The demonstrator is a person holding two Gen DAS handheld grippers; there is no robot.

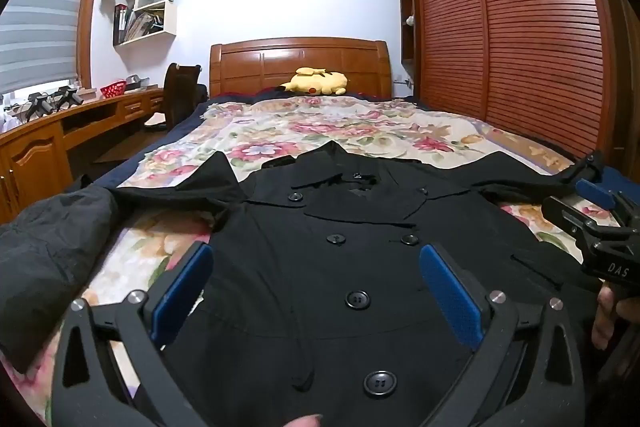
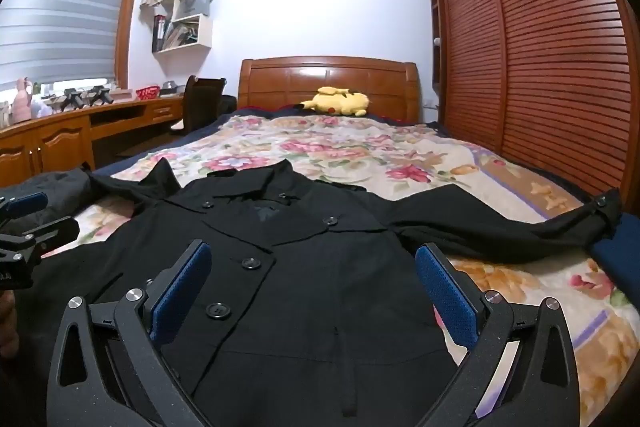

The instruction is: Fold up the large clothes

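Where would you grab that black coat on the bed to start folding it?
Probably the cuff of the sleeve stretched out toward the wardrobe, with the right gripper coming from that outer side. The black coat lies flat, buttoned, sleeves spread, so the cuff is a free thin edge to pinch and swing inward.

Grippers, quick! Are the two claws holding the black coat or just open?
Left gripper: open, holding nothing, above the black coat.
Right gripper: open, holding nothing.
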